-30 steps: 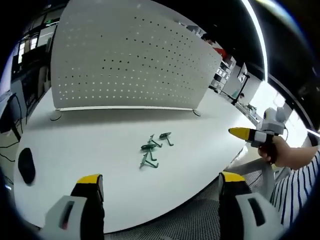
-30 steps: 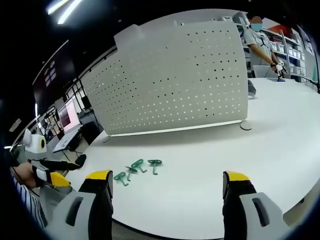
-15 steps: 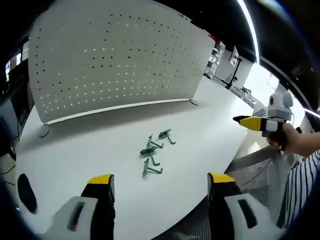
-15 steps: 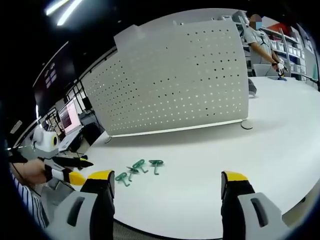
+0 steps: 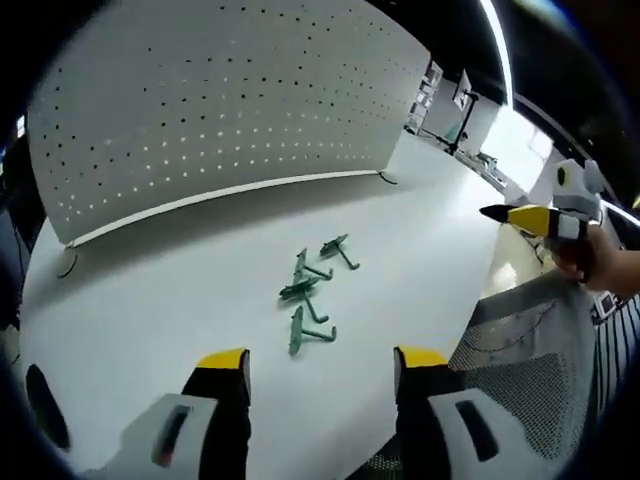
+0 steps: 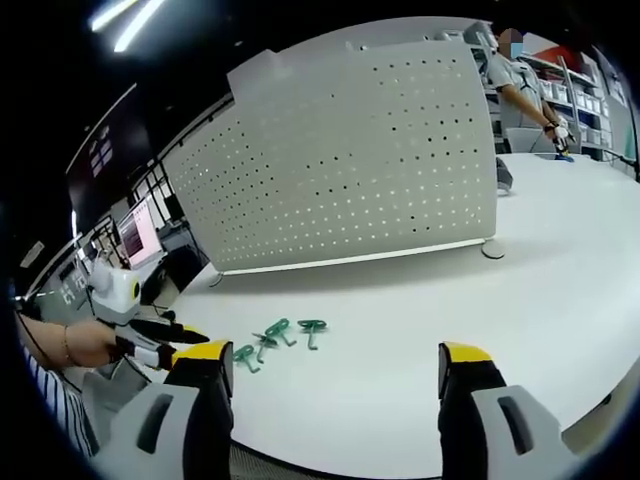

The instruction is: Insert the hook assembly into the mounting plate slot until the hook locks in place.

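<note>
- Here, in the left gripper view, the left gripper (image 5: 320, 370) rises from the bottom with its yellow-tipped jaws spread wide, nothing between them, above the near part of the white table (image 5: 150, 290).
- Just past the jaws lie three green hooks (image 5: 312, 295) in a loose cluster on the tabletop, close to each other; whether they touch I cannot tell.
- Behind them the white perforated mounting plate (image 5: 210, 95) stands upright on small feet across the far side of the table, well apart from the hooks.
- At the right of this view the right gripper (image 5: 525, 217) is held in a hand (image 5: 600, 265) off the table edge; its jaw gap cannot be read from here.
- In the right gripper view, the left gripper (image 6: 170, 335) comes in at the left, held by a hand (image 6: 85, 345), near the hooks (image 6: 275, 338).
- The right gripper (image 6: 335, 372) shows its own jaws wide apart and empty over the near table edge.
- The mounting plate (image 6: 350, 160) fills the middle, and a person (image 6: 520, 90) stands at the far right behind the table (image 6: 560, 260).
</note>
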